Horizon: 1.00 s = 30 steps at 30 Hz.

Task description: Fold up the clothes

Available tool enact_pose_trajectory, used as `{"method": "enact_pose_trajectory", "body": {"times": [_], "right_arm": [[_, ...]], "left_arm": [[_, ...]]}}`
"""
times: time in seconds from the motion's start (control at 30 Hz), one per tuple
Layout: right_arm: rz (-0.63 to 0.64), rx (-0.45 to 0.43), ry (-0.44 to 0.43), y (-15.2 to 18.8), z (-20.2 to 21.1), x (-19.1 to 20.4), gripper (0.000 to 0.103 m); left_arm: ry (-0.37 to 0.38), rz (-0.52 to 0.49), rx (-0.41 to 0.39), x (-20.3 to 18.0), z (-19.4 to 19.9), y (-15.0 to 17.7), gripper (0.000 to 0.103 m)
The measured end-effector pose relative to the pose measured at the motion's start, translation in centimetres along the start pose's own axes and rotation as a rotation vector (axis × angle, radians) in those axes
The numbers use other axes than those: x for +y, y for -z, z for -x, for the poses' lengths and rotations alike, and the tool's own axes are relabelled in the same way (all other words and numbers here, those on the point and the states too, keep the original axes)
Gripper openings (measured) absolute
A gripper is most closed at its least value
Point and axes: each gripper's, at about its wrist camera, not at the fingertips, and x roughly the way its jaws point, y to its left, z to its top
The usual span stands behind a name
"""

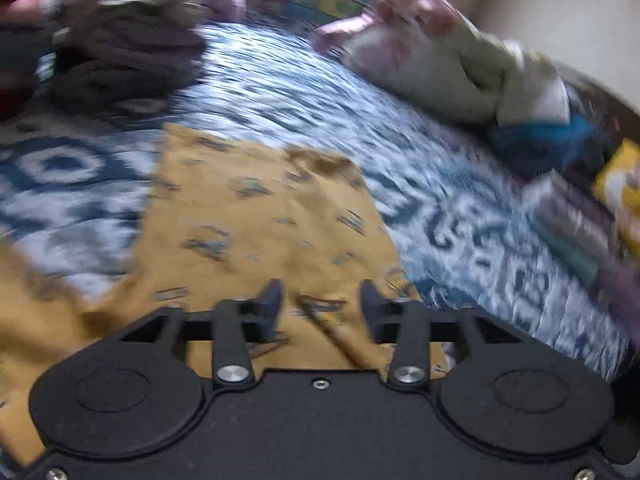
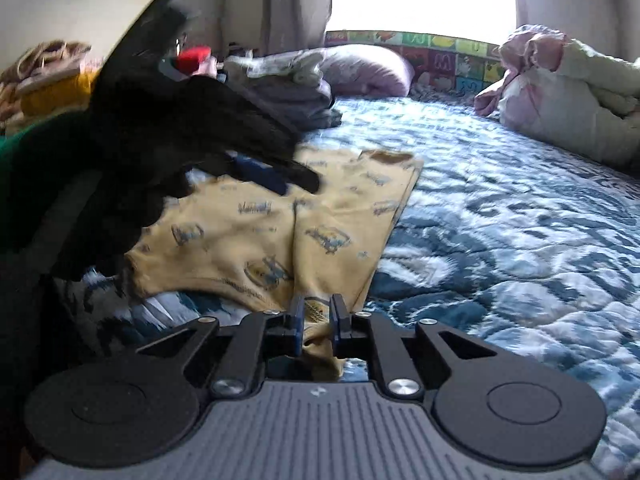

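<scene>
Yellow printed garment point(image 1: 256, 216) lies spread on the blue-and-white patterned bedspread point(image 1: 288, 80), seen first from the left wrist, where the whole view is blurred. Left gripper point(image 1: 320, 300) hangs over the near part of the cloth, its jaws standing apart and released, with nothing pinched between them. A dark folded pile point(image 1: 124, 60) sits at the far left of the bed, a pale bundle of bedding point(image 1: 440, 64) at the far right, and a stack of small coloured items point(image 1: 572, 220) along the right edge; the bedspread between these lies bare. From the right wrist, the garment point(image 2: 256, 224) shows one straight folded edge running from the far corner toward the camera. Right gripper point(image 2: 316, 320) is clenched on a bunched near hem of that garment, the cloth passing between its blue pads point(image 2: 298, 320). The left gripper point(image 2: 192, 128), a dark blurred shape, reaches over the garment's far left part. Beyond it lie a stack of folded clothes point(image 2: 288, 84), a mauve pillow point(image 2: 368, 68) and the pale bedding point(image 2: 568, 92) at right. A broad stretch of bedspread point(image 2: 500, 208) to the right of the folded edge is free.
</scene>
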Motion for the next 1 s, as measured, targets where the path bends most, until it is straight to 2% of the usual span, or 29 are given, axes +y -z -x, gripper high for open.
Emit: {"method": "enact_pose_trajectory", "body": {"times": [0.1, 0.2, 0.33, 0.43, 0.57, 0.63, 0.77, 0.87, 0.93, 1.0], "right_arm": [[-0.059, -0.035, 0.007, -0.4, 1.2, -0.7, 0.038], [-0.124, -0.047, 0.012, -0.9, 1.4, -1.4, 0.038], [-0.178, -0.057, -0.005, -1.4, 1.3, -1.4, 0.04], [-0.177, -0.061, -0.021, -1.7, 0.9, -0.8, 0.043], [-0.174, -0.053, -0.056, -2.1, 0.0, 0.1, 0.044], [-0.172, -0.047, -0.073, -2.3, -0.5, 0.6, 0.044], [-0.152, -0.039, -0.093, -2.7, -1.4, 1.8, 0.044], [-0.148, -0.036, -0.1, -2.8, -1.8, 2.2, 0.044], [-0.15, -0.032, -0.099, -2.8, -1.9, 2.2, 0.044], [-0.151, -0.028, -0.094, -2.8, -2.0, 2.2, 0.044]], "left_arm": [[-0.066, 0.092, -0.017, 3.2, 2.1, -0.6, 0.057], [-0.161, 0.211, -0.057, 6.9, 4.9, -1.1, 0.058], [-0.264, 0.427, -0.139, 13.0, 8.8, -1.1, 0.061], [-0.297, 0.595, -0.192, 17.2, 11.1, 0.2, 0.061], [-0.257, 0.712, -0.216, 20.7, 12.7, 2.1, 0.06], [-0.214, 0.734, -0.23, 21.5, 12.9, 2.9, 0.058], [-0.183, 0.741, -0.253, 22.4, 12.8, 3.1, 0.056], [-0.143, 0.8, -0.29, 24.0, 12.2, 3.2, 0.051], [-0.142, 0.831, -0.307, 25.0, 12.0, 3.2, 0.034], [-0.129, 0.868, -0.328, 26.1, 11.8, 3.4, 0.033]]}}
